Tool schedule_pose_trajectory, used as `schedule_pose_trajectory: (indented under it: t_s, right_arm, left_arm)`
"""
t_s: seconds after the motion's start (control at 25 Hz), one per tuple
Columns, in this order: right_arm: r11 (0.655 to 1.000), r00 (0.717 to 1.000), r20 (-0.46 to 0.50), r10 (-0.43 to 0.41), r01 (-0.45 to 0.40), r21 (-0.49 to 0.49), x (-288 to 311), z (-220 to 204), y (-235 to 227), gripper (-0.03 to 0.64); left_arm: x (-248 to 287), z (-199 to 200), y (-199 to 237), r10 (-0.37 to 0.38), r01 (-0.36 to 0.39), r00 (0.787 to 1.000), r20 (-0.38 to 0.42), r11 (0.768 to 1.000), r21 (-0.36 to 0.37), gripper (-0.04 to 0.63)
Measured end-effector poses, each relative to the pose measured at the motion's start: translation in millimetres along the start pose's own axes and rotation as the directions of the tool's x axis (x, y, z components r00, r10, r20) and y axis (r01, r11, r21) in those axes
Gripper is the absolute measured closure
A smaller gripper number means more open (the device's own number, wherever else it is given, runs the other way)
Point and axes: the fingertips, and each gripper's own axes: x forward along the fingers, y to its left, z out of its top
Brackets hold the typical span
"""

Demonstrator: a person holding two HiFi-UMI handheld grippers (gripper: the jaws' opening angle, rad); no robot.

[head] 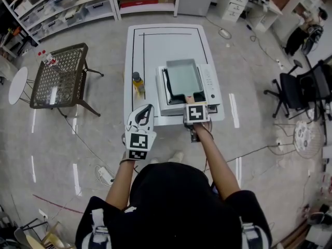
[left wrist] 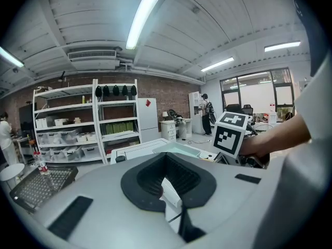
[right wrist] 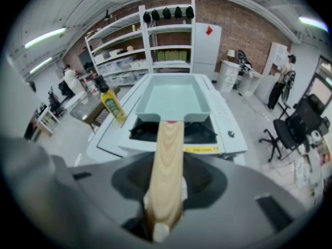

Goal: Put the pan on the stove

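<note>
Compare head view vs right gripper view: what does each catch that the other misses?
Head view only: the left gripper and the person's forearms.
Right gripper view only: the wooden handle lying between the right gripper's jaws, and a person standing by the shelves.
Both: the pale green pan sitting on the stove, the oil bottle to its left, and the white table under them.

A: The handle (right wrist: 166, 160) between the right gripper's (right wrist: 165, 193) fingers?
B: Pale wood, smooth, visible grain.
A: And the pan (right wrist: 174, 100) beyond them?
B: Matt pale-teal coating. The stove (right wrist: 228, 136) beneath looks smooth white, faintly glossy. The bottle (right wrist: 110, 105): glossy plastic.
</note>
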Motion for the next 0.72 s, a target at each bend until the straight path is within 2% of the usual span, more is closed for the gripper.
schedule_pose_trajectory:
  t_s: [0.2, 0.4, 0.52, 0.64, 0.72]
  right_arm:
    - [0.998, 0.997, 0.070, 0.032, -0.029, -0.049, -25.4, 7.6, 4.0, 0.456]
    - [0.990, 0.965, 0.253, 0.062, -0.027, -0.139, -73.1, 40.5, 0.2, 0.456]
    - [0.984, 0.914, 0.393, 0.106, -0.041, -0.171, -107.1, 64.9, 2.7, 0.463]
    - [0.978, 0.840, 0.530, 0.114, -0.001, -0.208, -145.7, 85.7, 4.1, 0.526]
    - [0.978, 0.802, 0.586, 0.120, 0.008, -0.211, -165.5, 94.1, 4.8, 0.555]
  left_arm:
    - [-2.5, 8.1, -5.6, -0.004, 0.003, 1.000, 0.014, 1.000, 0.022, 0.571]
    - [-2.8, 18.1, -10.2, -0.006, 0.005, 1.000, 0.027, 0.999, 0.042, 0.571]
    - [-2.9, 26.3, -13.2, -0.013, 0.011, 0.999, 0.048, 0.999, 0.050, 0.571]
    - [-3.6, 35.3, -16.4, -0.032, 0.028, 0.997, 0.069, 0.998, 0.047, 0.571]
    - [-3.7, 40.6, -17.4, -0.037, 0.034, 0.996, 0.077, 0.998, 0.043, 0.571]
